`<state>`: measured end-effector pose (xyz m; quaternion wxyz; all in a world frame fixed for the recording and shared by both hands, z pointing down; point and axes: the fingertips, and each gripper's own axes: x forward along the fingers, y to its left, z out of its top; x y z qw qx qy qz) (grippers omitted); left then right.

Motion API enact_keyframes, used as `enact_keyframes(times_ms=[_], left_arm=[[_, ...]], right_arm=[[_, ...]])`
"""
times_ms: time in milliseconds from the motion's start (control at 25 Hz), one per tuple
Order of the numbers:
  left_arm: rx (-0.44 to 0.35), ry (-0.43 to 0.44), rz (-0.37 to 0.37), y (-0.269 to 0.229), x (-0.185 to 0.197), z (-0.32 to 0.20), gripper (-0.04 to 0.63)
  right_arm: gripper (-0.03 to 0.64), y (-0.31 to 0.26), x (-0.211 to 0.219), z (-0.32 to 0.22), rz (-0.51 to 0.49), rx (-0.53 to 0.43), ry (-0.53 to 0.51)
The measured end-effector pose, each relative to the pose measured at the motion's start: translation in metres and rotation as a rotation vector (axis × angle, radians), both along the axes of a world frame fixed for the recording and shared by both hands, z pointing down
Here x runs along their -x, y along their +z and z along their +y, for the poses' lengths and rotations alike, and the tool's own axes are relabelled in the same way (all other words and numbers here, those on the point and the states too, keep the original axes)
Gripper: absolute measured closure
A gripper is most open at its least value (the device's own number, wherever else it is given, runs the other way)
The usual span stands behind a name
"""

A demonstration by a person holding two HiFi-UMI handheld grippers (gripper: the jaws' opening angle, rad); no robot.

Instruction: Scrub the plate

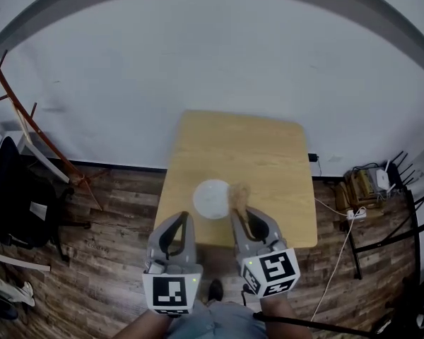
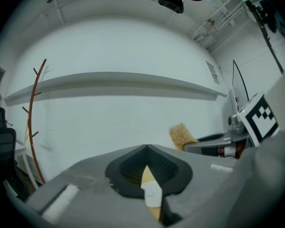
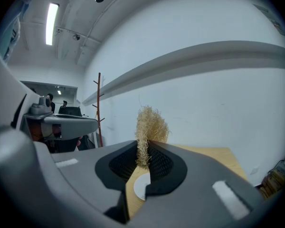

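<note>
My left tool (image 1: 185,216) is clenched on nothing; my right tool (image 1: 239,212) grasps a straw-coloured scrubber (image 1: 239,193), seen just right of the white plate (image 1: 209,199); the plate lies near-centre on the bench (image 1: 268,154).

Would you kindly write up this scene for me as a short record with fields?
surface: wooden table
plate: white, round, lying flat near the table's front edge
scrubber: straw-coloured fibre tuft, sticking out past the jaws
left hand-held gripper: jaws together, nothing between them
right hand-held gripper: shut on the scrubber
scrubbing: appears not begun; the scrubber seems held above the plate, not on it
</note>
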<state>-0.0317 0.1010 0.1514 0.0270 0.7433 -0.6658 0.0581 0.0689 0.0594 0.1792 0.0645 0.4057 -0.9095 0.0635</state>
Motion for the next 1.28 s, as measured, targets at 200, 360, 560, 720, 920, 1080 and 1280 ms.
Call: enact_keyframes(times_ms=[200, 360, 560, 720, 920, 1080, 1280], left_arm=[[0.044, 0.032, 0.024, 0.016, 0.013, -0.034, 0.574], [0.111, 0.054, 0.041, 0.041, 0.025, -0.065, 0.574], [0.210, 0.081, 0.069, 0.081, 0.032, -0.091, 0.574], [0.295, 0.107, 0.087, 0.113, 0.033, -0.107, 0.574], [0.436, 0.154, 0.124, 0.163, 0.033, -0.118, 0.574], [0.526, 0.192, 0.128, 0.201, 0.040, -0.122, 0.574], [0.650, 0.173, 0.237, 0.231, 0.041, -0.122, 0.574]], right_arm=[[0.575, 0.010, 0.005, -0.034, 0.027, 0.027, 0.047], [0.574, 0.031, 0.014, -0.060, 0.049, 0.079, 0.068], [0.574, 0.072, 0.024, -0.079, 0.080, 0.170, 0.081], [0.574, 0.107, 0.032, -0.086, 0.099, 0.262, 0.076], [0.574, 0.153, 0.040, -0.091, 0.120, 0.374, 0.072], [0.574, 0.186, 0.047, -0.093, 0.134, 0.449, 0.079], [0.574, 0.212, 0.050, -0.093, 0.154, 0.516, 0.081]])
